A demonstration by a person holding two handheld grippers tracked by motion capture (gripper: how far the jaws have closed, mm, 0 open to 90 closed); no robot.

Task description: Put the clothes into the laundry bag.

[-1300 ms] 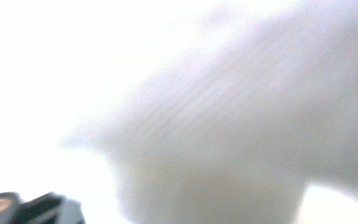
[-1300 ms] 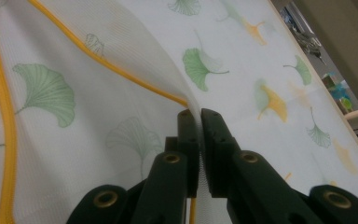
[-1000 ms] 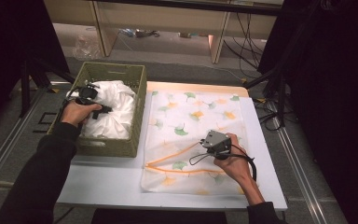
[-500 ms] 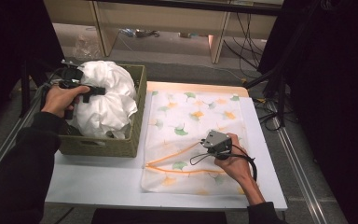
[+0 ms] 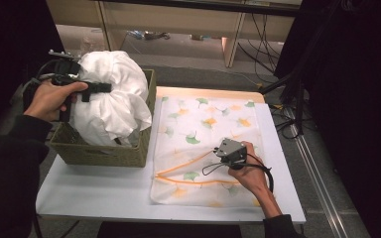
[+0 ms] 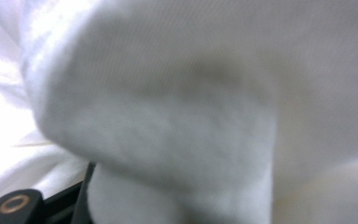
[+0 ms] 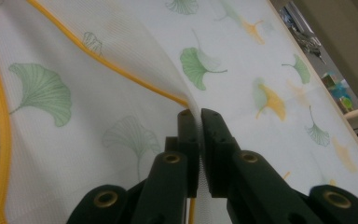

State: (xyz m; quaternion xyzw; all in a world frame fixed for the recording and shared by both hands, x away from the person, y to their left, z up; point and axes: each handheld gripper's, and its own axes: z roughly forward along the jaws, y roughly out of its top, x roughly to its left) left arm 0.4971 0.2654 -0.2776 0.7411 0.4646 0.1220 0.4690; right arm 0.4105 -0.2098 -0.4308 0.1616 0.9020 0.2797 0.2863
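Observation:
A bulky white cloth bundle point(image 5: 111, 96) hangs above an olive woven basket point(image 5: 104, 153) at the table's left, its lower folds still inside the rim. My left gripper point(image 5: 104, 88) is shut on it from the left, black jaws level across its upper part. The same white cloth point(image 6: 177, 116) presses close against the left gripper view. A white mesh bag point(image 5: 208, 119) with green and orange leaf prints and orange trim lies flat to the basket's right. My right gripper point(image 5: 218, 149) is shut on the bag's upper layer beside the orange-edged opening point(image 7: 121, 70), holding it slightly raised, jaws point(image 7: 198, 116) pinching the mesh.
The white table point(image 5: 94, 193) has bare surface in front of the basket. Beyond the far edge are low shelves and loose cables point(image 5: 263, 29) on the floor. A metal rail point(image 5: 317, 173) runs along the right side.
The left hand has risen and drawn the white bundle up out of the basket, toward the far left. The right hand and the bag have stayed still.

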